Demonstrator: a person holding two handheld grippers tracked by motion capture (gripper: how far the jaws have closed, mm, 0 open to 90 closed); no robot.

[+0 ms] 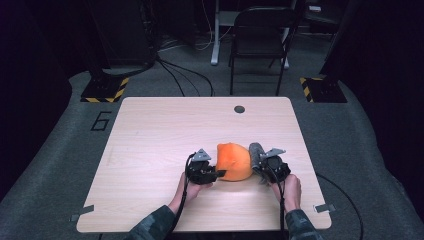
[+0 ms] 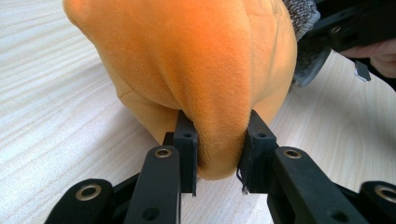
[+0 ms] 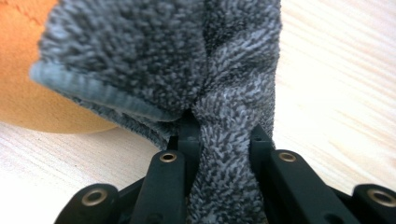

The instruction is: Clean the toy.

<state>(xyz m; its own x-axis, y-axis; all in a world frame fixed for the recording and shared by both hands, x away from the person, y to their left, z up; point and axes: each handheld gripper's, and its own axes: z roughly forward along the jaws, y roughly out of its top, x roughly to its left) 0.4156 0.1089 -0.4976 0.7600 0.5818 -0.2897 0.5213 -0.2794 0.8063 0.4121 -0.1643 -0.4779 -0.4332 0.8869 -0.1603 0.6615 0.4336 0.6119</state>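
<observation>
**Orange plush pinned at one end, grey towel gripped at the other**

Orange plush [image 1: 233, 161] sits on the worktop [image 1: 160, 135], low and a little right of centre, roughly five o'clock from the middle of the board. At its nine o'clock the left gripper [image 2: 218, 149] has its fingers [image 2: 187, 149] closed on a thick fold of the orange pile, the fabric bulging out between them. That looks like an anchoring hold, keeping the soft body from sliding. At the plush's three o'clock, the right gripper [image 3: 224, 140] has its fingers [image 3: 261, 144] clamped on a bunched neck of the grey towel [image 3: 187, 70], which presses against the orange side. With the two grips opposed, my read is the towel is being worked around or peeled off the plush, each hand [image 1: 290, 190] bracing against the other's pull.
</observation>
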